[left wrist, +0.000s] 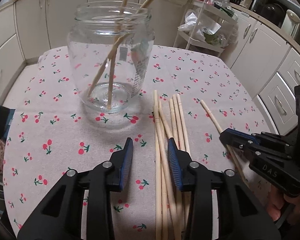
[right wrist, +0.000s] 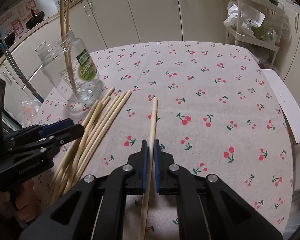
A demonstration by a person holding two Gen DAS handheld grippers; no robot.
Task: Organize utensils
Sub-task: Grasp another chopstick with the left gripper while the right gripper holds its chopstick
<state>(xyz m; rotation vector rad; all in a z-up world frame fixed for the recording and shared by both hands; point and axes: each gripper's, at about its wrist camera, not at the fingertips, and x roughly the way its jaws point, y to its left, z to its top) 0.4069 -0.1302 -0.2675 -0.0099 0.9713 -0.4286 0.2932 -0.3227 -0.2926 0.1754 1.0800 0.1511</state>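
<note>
We're maybe a quarter of the way through this one, going by how things lie: two chopsticks (left wrist: 114,64) already stand in the glass jar (left wrist: 110,60), leaning against its rim with their tips on the bottom, and the rest are not in yet. A loose pile of chopsticks (left wrist: 166,140) lies flat on the cherry-print bench (left wrist: 60,140) just beside the jar, looks like six or so, though they overlap and we can't count them for sure. One single chopstick (right wrist: 153,124) lies apart from the pile, and our right gripper (right wrist: 150,146) has its jaws narrowed around it, touching or very nearly, so we'd call that a grip. It sits low on the cloth, long axis running straight away from us along the gripper fingers, far end pointing at the far side of the bench. The pile runs roughly the same way, fanning toward the jar. Our left gripper (left wrist: 150,146) hangs wide over the pile's edge, holding nothing.
</note>
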